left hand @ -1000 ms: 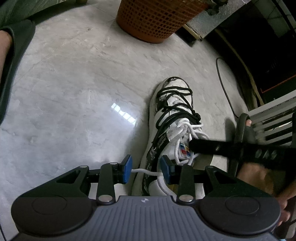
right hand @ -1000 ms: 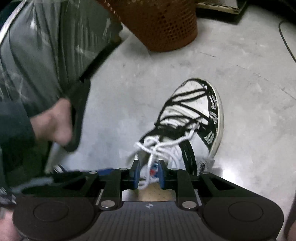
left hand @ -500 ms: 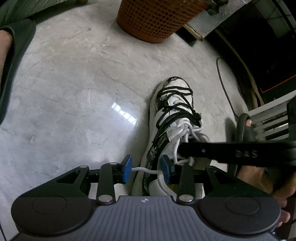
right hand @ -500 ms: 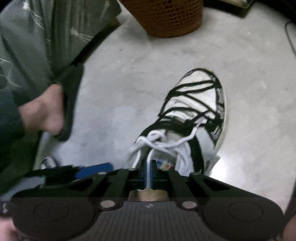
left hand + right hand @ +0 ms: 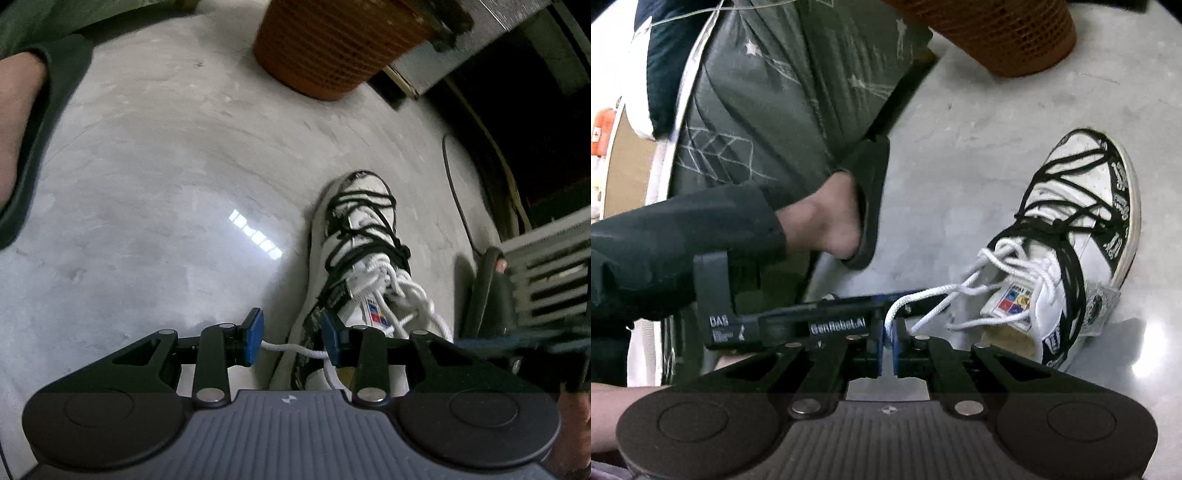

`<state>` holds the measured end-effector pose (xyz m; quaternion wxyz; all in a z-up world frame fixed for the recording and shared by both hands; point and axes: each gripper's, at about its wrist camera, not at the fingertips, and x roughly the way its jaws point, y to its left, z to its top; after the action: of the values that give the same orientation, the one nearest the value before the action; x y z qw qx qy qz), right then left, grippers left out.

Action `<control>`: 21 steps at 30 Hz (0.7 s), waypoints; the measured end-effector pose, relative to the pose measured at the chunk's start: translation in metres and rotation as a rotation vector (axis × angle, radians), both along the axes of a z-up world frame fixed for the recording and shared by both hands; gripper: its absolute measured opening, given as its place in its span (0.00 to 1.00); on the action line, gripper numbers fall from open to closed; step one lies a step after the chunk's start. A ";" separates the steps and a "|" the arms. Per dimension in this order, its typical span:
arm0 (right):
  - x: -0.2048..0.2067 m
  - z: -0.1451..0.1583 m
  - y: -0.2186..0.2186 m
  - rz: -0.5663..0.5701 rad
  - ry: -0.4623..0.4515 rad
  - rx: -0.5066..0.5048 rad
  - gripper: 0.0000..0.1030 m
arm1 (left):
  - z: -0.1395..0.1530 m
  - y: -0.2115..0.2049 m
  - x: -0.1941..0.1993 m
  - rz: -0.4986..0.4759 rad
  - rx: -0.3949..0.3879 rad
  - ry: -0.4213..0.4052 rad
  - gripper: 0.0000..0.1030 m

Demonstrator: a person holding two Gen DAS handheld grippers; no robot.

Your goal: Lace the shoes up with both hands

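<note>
Closest to me, my right gripper [image 5: 889, 341] has its blue pads [image 5: 881, 343] all but together, with a loop of the white lace [image 5: 932, 297] rising from between them, so I judge it pinched there, though the log-like ease of the grip suggests the pads are just starting to part again. My left gripper [image 5: 291, 341] stands partly apart; a strand of the same lace [image 5: 291, 349] runs across the gap from one pad to the other, and I cannot tell whether it is pressed or merely lying there.

Just beyond, the shoe [image 5: 354, 258] sits on the grey floor [image 5: 147, 184], toe pointing away from me. Its black lace [image 5: 364, 225] already criss-crosses the front half. The white lace is threaded near the tongue, but it sits as a loose tangle with long free ends, and I see no finished bow. So I reckon threading is largely done; tightening and tying remain.

Farther off stands an orange basket [image 5: 332, 48], and my slippered foot [image 5: 849, 218] rests to the side.
</note>
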<state>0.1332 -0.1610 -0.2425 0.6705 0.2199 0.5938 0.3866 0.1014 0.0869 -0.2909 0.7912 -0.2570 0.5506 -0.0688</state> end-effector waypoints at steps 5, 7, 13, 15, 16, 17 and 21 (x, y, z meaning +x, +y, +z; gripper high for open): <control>-0.003 0.004 0.019 0.058 -0.011 0.031 0.09 | 0.000 0.009 0.002 0.064 -0.027 -0.005 0.37; -0.002 0.007 0.020 0.062 -0.026 0.031 0.09 | 0.000 0.011 0.003 0.070 -0.025 -0.005 0.37; 0.002 0.010 0.027 0.049 -0.047 0.022 0.09 | -0.002 0.014 0.001 0.098 -0.032 0.000 0.37; 0.002 0.012 0.033 0.071 -0.052 0.030 0.10 | -0.002 0.016 0.002 0.113 -0.037 0.001 0.37; 0.003 0.013 0.036 0.077 -0.057 0.028 0.10 | -0.002 0.018 0.001 0.120 -0.037 0.001 0.37; 0.003 0.013 0.037 0.079 -0.053 0.030 0.10 | -0.001 0.019 0.001 0.124 -0.034 0.001 0.37; 0.005 0.013 0.040 0.114 -0.015 0.050 0.24 | 0.001 0.021 0.001 0.142 -0.003 -0.008 0.37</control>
<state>0.1382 -0.1205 -0.2297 0.6461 0.1994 0.5905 0.4405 0.1021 0.1080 -0.2902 0.7959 -0.2964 0.5278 -0.0140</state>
